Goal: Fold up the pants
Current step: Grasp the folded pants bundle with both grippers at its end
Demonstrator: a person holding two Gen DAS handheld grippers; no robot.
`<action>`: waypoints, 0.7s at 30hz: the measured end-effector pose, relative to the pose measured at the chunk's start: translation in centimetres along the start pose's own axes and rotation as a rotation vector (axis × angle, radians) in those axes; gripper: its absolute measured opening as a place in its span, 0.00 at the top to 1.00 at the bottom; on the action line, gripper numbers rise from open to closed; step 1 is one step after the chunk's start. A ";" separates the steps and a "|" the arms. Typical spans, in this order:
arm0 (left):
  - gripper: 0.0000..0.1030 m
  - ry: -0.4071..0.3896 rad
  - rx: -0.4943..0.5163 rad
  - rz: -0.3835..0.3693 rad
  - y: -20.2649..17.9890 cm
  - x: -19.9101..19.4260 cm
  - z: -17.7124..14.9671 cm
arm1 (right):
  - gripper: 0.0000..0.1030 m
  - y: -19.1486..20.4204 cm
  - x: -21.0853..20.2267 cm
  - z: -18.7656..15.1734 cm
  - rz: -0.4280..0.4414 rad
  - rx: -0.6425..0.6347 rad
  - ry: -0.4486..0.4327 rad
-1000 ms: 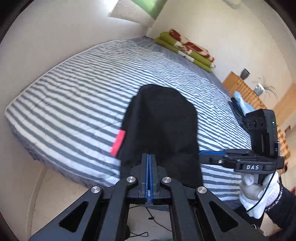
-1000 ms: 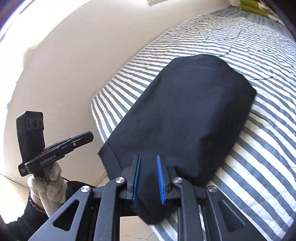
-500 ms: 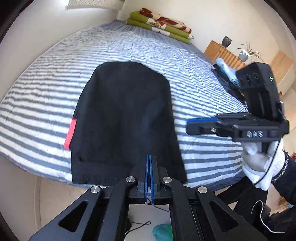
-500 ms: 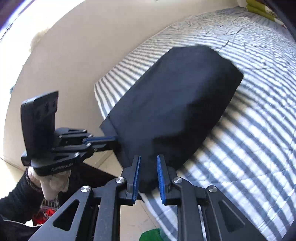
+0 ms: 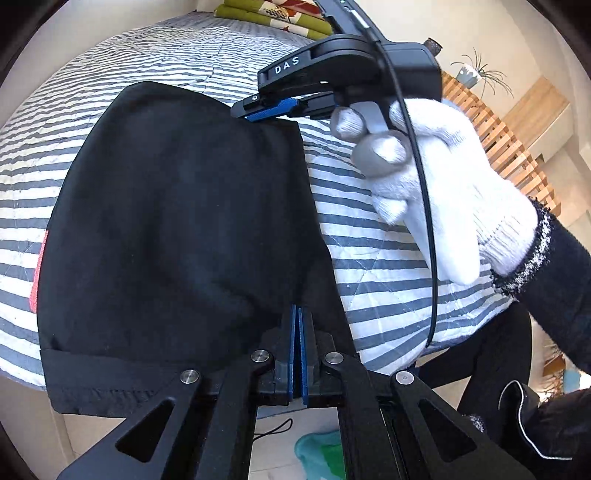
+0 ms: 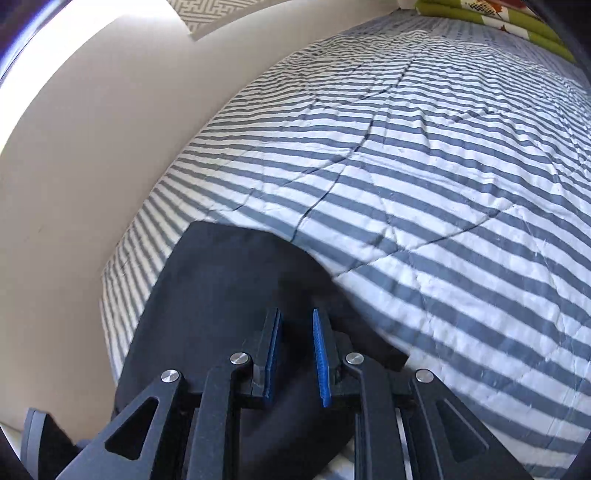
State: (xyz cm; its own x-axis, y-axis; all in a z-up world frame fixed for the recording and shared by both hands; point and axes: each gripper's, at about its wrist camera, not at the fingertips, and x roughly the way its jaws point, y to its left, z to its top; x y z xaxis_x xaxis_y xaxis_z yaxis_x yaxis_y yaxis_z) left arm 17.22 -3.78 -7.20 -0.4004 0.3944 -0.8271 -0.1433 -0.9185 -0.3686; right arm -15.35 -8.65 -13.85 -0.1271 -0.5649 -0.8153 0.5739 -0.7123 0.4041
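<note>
The black pants (image 5: pixel 177 221) lie folded on the striped bed (image 5: pixel 369 229), their near hem hanging over the bed's front edge. A red tag (image 5: pixel 37 273) shows at their left side. My left gripper (image 5: pixel 297 314) is shut, its tips against the cloth near the right near edge; no cloth shows between the pads. My right gripper (image 5: pixel 258 110), held by a white-gloved hand (image 5: pixel 436 177), reaches over the pants' far right corner. In the right wrist view the right gripper (image 6: pixel 297 332) stands open with the pants (image 6: pixel 229 295) beneath the gap.
Green cushions (image 5: pixel 273 18) are stacked at the bed's far end. A slatted wooden piece (image 5: pixel 491 133) and a potted plant (image 5: pixel 476 74) stand to the right. A pale wall (image 6: pixel 92 166) runs along the bed's left side. The person's dark leg (image 5: pixel 498 369) is at the lower right.
The right gripper swung from beside the pants' right edge to over their far right corner. The left gripper moved closer and rightward along the near edge, staying shut.
</note>
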 end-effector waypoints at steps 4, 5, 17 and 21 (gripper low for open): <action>0.94 -0.036 0.046 0.012 -0.8 -3.4 1.2 | 0.84 -3.1 -0.2 0.9 0.023 0.144 -0.024; 0.86 -0.058 0.045 0.034 -0.5 -4.3 2.0 | 0.84 -3.9 -0.8 0.6 0.063 0.176 -0.031; 0.31 -0.065 -0.305 0.137 12.9 -3.6 8.8 | 0.53 -3.6 -5.1 -11.0 0.219 0.247 0.025; 0.28 -0.049 -0.349 0.114 14.6 -2.2 8.3 | 0.51 -3.4 -4.3 -11.6 0.252 0.280 0.015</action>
State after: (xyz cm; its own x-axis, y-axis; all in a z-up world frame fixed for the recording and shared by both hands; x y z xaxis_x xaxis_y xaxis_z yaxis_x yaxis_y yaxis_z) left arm 8.47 -18.31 -7.21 -0.4405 0.2801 -0.8530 0.2186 -0.8880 -0.4045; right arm -7.34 1.00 -16.53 0.0029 -0.7321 -0.6812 0.3420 -0.6394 0.6887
